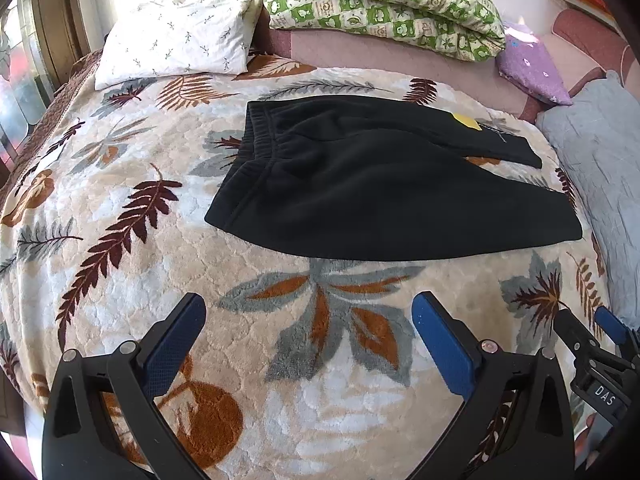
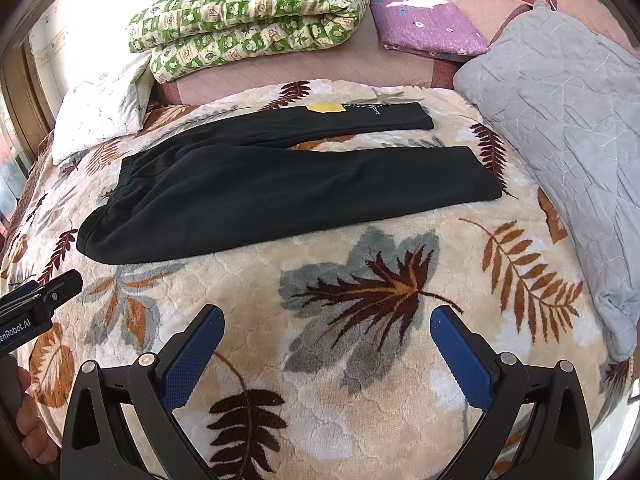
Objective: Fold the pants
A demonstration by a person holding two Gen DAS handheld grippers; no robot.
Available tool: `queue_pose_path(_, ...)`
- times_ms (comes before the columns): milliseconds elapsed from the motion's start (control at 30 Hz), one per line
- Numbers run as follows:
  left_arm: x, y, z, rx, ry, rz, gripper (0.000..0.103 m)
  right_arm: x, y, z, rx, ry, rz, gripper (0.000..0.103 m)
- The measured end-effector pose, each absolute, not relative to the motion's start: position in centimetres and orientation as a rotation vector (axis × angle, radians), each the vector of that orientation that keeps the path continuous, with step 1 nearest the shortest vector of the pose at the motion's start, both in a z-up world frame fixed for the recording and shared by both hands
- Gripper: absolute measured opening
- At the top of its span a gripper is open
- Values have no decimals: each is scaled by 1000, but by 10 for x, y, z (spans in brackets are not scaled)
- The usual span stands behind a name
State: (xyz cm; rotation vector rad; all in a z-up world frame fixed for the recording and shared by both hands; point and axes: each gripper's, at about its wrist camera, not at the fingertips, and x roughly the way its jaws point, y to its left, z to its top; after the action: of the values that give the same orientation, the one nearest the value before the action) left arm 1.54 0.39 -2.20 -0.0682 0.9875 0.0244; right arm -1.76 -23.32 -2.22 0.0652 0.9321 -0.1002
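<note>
Lying flat on the leaf-print blanket (image 1: 132, 312), the black pants (image 1: 360, 184) show their waistband best from the left wrist, both leg ends from the right, while the left gripper (image 1: 308, 320) and right gripper (image 2: 326, 330) hover over bare blanket, jaws spread wide, empty

Right hand-held gripper (image 1: 592, 330): cut off by the frame edge in the left wrist view; jaw state indeterminate there.
Hand (image 2: 30, 420): only fingers visible at the lower left edge.
Grey quilt (image 2: 560, 120): right side cropped.
White embroidery (image 2: 370, 107) on pants (image 2: 280, 184): too small to read.
</note>
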Motion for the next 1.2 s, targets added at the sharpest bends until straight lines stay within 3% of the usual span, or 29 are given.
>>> queue_pose_path(367, 33, -2, -24, -62, 1026, 1, 103, -2, -244, -27, 73, 944, -92, 103)
queue_pose_path(667, 107, 32, -2, -154, 1150, -30, 103, 49, -293, 9, 91, 924, -20, 103)
queue_pose_path(900, 201, 79, 4, -229, 1228, 63, 103, 160, -369, 38, 124, 940, -57, 103)
queue_pose_path(1200, 288, 115, -34, -327, 1357, 88, 103, 298, -432, -13, 205, 1076, -56, 95)
